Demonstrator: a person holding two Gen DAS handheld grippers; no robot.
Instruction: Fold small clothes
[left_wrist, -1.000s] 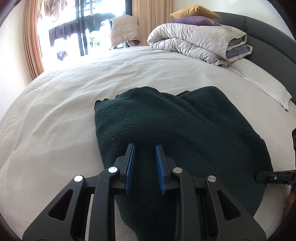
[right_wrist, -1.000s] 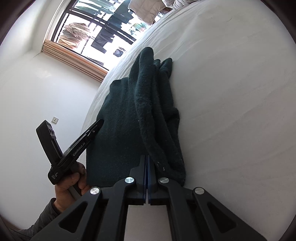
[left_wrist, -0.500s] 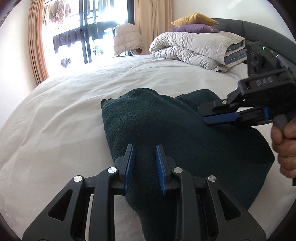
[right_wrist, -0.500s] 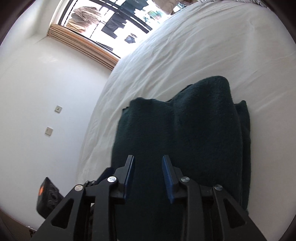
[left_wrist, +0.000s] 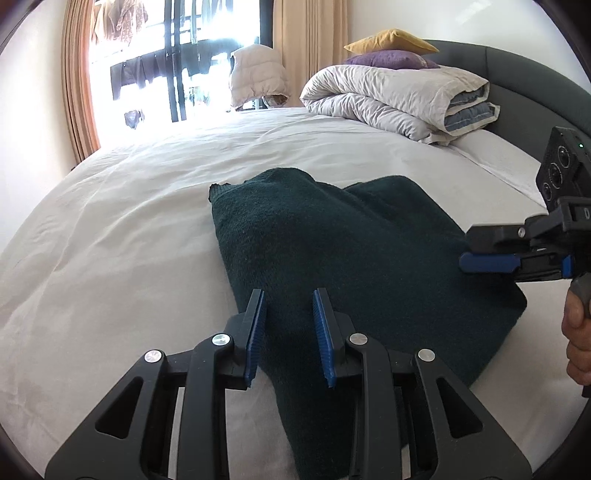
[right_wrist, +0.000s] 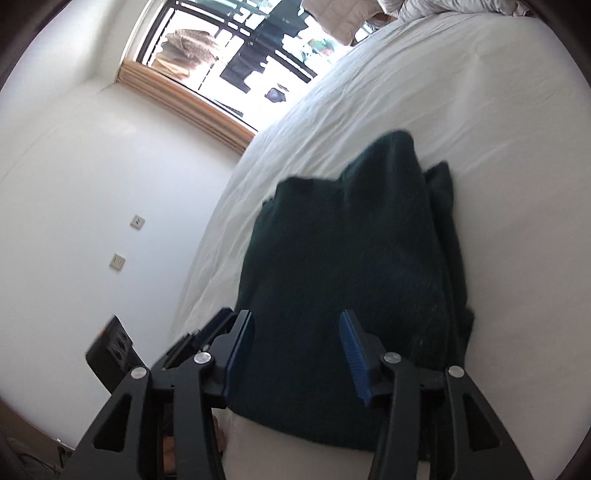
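Dark green sweater (left_wrist: 354, 254) lies folded over on the white bed sheet (left_wrist: 122, 236), and we judge a fold just laid down: our right gripper (right_wrist: 295, 350) has just been opening, its jaws now wide apart and pressing on no cloth, hovering over the garment's near edge. Our left gripper (left_wrist: 289, 332) hangs part-open above the sweater's narrow near end, holding nothing. Next we would need to pinch an edge for another fold; no containers show.
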